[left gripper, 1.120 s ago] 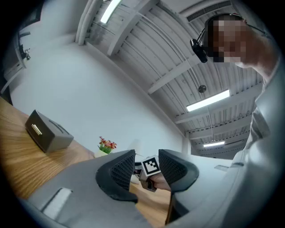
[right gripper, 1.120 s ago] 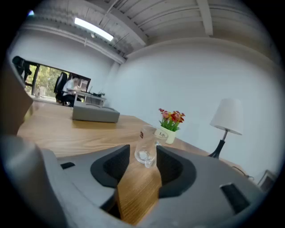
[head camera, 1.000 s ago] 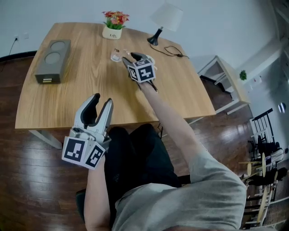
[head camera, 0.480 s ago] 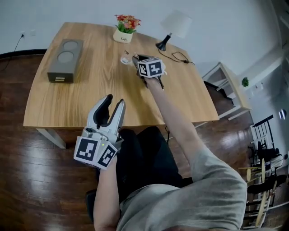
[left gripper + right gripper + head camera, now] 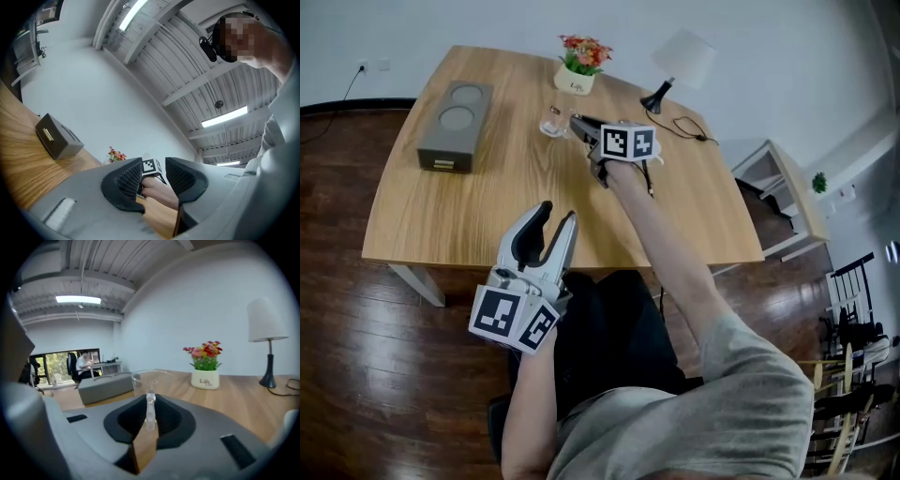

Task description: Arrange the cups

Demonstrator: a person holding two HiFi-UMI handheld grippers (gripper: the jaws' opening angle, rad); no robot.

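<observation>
A clear glass cup [image 5: 551,123] stands at the far side of the wooden table [image 5: 487,202], near the flower pot. My right gripper [image 5: 580,123] reaches it from the right, its jaws closing on the cup's thin clear handle [image 5: 150,409]. In the right gripper view the cup's rim [image 5: 151,375] shows just past the pads. My left gripper [image 5: 555,215] hovers over the table's near edge, tilted upward. Its jaws are closing, a gap is still between them, and they hold nothing [image 5: 153,180].
A grey box [image 5: 455,126] with two round recesses sits at the table's far left. A white pot of red flowers [image 5: 579,79] and a white lamp [image 5: 679,60] with a black cable [image 5: 695,133] stand along the far edge. A white shelf [image 5: 787,201] stands off to the right.
The right gripper's jaws, open beside the cup a second ago, have closed on its handle. The left gripper has stayed by the near edge.
</observation>
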